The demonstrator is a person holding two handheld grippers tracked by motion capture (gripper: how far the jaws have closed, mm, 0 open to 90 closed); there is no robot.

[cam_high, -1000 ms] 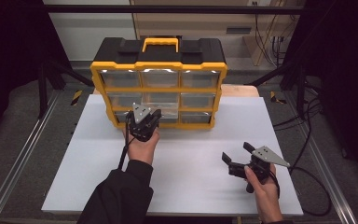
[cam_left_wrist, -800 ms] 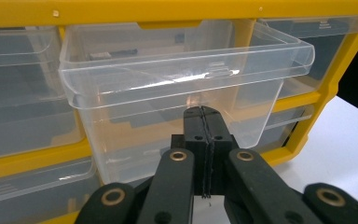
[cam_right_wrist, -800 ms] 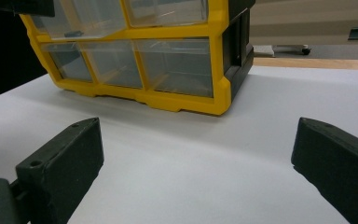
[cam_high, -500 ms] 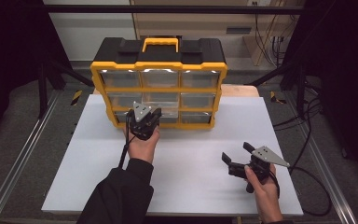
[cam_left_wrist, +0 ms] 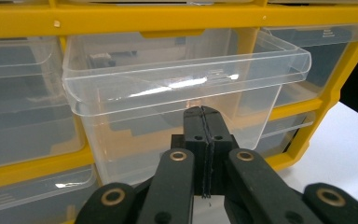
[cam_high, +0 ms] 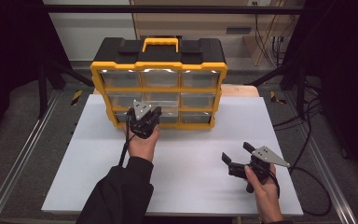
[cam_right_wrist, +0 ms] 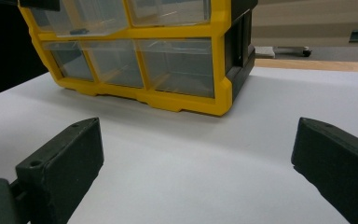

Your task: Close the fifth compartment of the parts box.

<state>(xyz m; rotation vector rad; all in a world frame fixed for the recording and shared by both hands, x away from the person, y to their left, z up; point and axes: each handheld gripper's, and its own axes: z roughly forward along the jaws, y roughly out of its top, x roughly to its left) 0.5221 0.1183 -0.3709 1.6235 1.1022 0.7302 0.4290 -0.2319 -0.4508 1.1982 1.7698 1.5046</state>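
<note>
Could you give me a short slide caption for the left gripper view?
Shut black claw at the front of a clear plastic drawer pulled partway out of a yellow-framed organiser.

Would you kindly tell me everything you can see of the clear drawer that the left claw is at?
The clear drawer is a see-through plastic bin with a rolled rim, and looks empty. It is pulled partway out of the yellow organizer, in the middle of its front, jutting past the drawers beside it, level and upright. The left claw is shut, its tips right at the drawer's front wall; whether they pinch a tab there I cannot tell. The organizer stands on the white table.
</note>
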